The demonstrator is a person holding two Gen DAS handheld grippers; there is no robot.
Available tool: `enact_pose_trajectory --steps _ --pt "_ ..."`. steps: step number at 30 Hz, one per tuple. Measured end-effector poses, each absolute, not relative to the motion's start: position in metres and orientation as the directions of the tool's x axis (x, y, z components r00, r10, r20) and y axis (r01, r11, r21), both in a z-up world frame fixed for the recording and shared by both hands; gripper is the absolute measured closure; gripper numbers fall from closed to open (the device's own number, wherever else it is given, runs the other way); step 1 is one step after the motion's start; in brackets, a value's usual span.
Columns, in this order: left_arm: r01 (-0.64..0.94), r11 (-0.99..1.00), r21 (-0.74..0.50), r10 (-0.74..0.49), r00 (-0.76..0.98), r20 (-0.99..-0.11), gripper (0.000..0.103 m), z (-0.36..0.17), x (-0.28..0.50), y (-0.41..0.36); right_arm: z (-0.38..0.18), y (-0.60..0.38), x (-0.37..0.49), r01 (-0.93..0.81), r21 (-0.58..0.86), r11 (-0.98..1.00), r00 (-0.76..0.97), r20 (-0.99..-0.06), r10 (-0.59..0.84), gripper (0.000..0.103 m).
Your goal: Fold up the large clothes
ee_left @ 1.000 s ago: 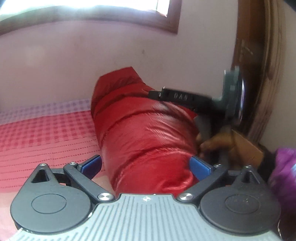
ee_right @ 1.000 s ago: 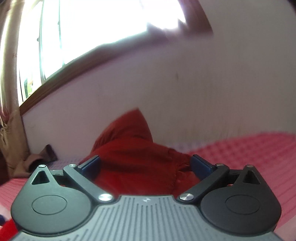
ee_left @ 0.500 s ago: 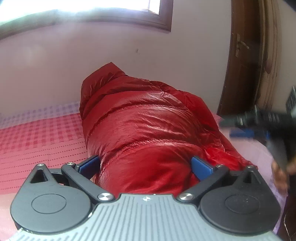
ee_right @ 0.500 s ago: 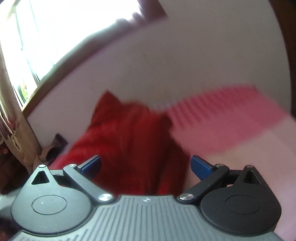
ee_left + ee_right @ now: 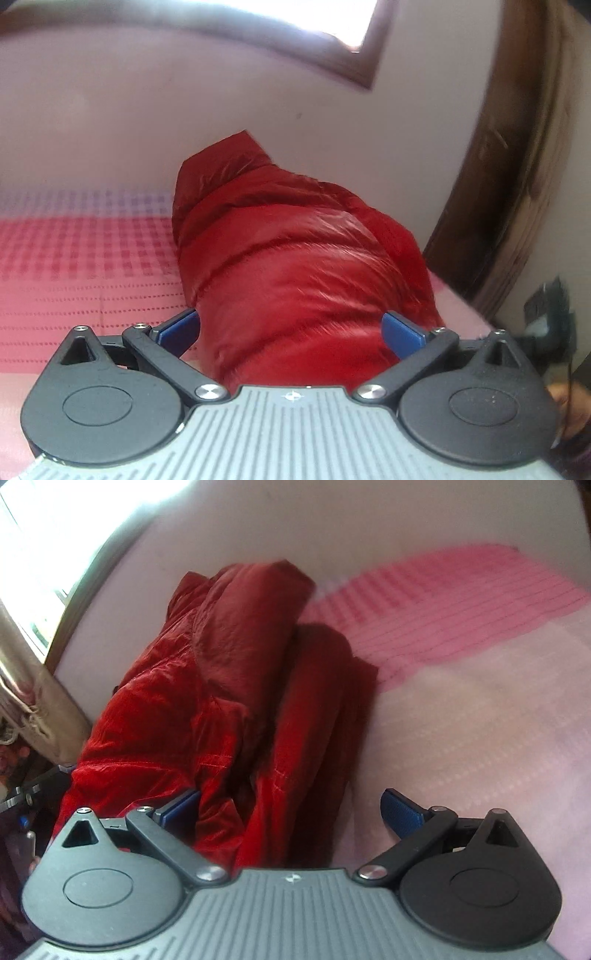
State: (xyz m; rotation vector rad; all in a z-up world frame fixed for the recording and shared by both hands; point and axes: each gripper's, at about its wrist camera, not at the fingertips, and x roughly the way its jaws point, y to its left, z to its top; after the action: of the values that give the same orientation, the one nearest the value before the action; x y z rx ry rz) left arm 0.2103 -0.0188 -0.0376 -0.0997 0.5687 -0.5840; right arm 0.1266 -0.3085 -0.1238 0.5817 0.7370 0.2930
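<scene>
A shiny red puffer jacket lies folded in a long bundle on the pink bed, its collar end toward the far wall. My left gripper is open, its blue pads wide apart on either side of the jacket's near end, not closed on it. In the right wrist view the same red jacket fills the left half, seen from its side with folds stacked. There my right gripper is open too, with the jacket's near edge between the pads on the left side and bare sheet on the right.
A pink checked bedsheet covers the bed. A pale wall and a wood-framed window stand behind. A brown door frame rises at the right. A curtain hangs at the far left of the right wrist view.
The right gripper has swung away from over the jacket and now looks at it from the side. The left gripper has stayed open at the near end, tilting slightly.
</scene>
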Motion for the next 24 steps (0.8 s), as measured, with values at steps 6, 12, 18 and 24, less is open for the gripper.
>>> enact_pose_trajectory --steps 6,12,18,24 --pt "0.478 0.771 -0.422 -0.636 0.545 -0.546 0.0 -0.057 0.266 -0.002 -0.132 -0.314 0.146 -0.084 0.702 0.707 0.68 -0.478 0.556 0.0" --pt "0.502 0.708 -0.497 -0.704 0.456 -0.544 0.0 -0.076 0.285 -0.007 -0.145 -0.32 0.168 -0.071 0.79 0.609 0.653 -0.425 0.627 0.0" --pt "0.549 0.718 -0.429 -0.684 0.438 -0.583 0.0 -0.077 0.293 -0.021 -0.145 -0.305 0.186 -0.125 0.766 0.63 0.652 -0.415 0.635 0.0" --pt "0.561 0.771 -0.301 -0.606 0.501 -0.618 0.0 -0.077 0.282 -0.033 -0.146 -0.293 0.174 -0.229 0.661 0.715 0.695 -0.403 0.595 0.001"
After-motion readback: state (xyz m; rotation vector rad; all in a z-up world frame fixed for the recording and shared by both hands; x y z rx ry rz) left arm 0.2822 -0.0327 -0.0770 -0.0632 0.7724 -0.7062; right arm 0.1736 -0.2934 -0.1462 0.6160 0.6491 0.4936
